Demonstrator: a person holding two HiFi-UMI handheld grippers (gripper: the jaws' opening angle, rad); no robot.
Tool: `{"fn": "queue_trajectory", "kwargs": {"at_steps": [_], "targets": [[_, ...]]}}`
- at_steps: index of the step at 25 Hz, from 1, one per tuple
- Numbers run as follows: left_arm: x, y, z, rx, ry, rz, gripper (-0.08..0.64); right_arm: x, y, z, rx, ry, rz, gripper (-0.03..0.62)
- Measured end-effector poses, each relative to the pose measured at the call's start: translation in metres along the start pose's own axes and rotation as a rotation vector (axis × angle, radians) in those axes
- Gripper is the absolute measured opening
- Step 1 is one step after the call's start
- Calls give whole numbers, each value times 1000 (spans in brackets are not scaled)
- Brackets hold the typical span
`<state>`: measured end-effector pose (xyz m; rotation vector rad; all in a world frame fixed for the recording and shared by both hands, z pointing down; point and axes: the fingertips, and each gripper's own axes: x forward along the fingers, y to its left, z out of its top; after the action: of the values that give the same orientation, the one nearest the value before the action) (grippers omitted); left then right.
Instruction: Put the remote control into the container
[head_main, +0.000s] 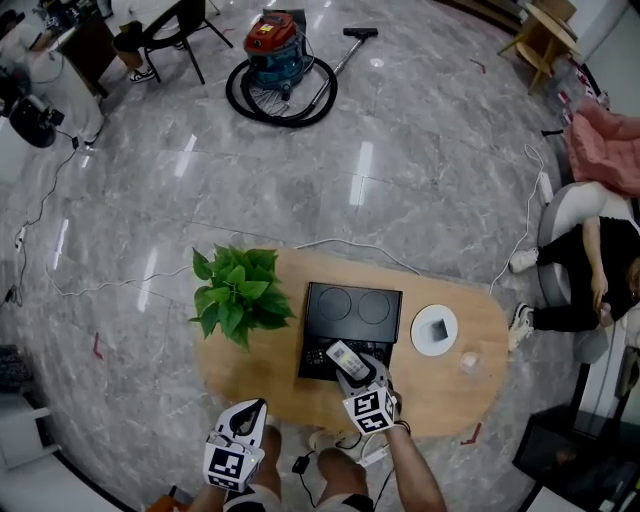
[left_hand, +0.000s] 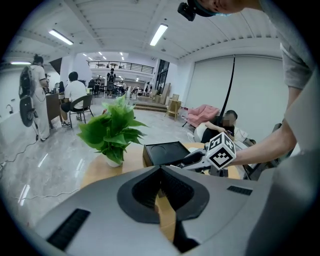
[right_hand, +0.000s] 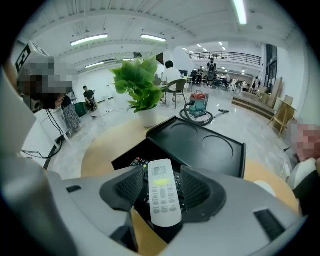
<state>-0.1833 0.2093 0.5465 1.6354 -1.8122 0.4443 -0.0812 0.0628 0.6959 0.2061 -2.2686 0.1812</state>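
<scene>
Wooden oval table (head_main: 250, 372) on grey marble: over its near middle, the white remote control (right_hand: 164, 197) sits between the jaws of your right gripper (right_hand: 161, 181), which are part-way open and clamped on its two long sides. You hold it just above the near, open end of the black container (head_main: 352, 305). Your left gripper (left_hand: 161, 189) hangs off the table's near left edge, its jaws closed together on nothing, with the potted plant (head_main: 238, 290) left of the container and a white dish (head_main: 434, 330) to its right.

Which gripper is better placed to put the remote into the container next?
Right. The right gripper is shut on the remote, just over the open container. The left gripper is shut, empty, back near the table edge.
</scene>
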Motion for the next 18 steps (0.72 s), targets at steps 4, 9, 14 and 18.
{"fn": "queue_trajectory", "kwargs": {"at_steps": [4, 9, 14, 18], "targets": [[-1, -10, 22, 31, -21, -21, 8, -36, -5, 25, 71, -78, -34, 236], [-3, -27, 48, 91, -60, -67, 8, -92, -14, 60, 236, -219, -59, 235], [-13, -52, 87, 142, -107, -114, 8, -158, -24, 86, 353, -357, -126, 234], [-26, -71, 114, 192, -144, -161, 7, -212, -34, 104, 439, -458, -215, 215]]}}
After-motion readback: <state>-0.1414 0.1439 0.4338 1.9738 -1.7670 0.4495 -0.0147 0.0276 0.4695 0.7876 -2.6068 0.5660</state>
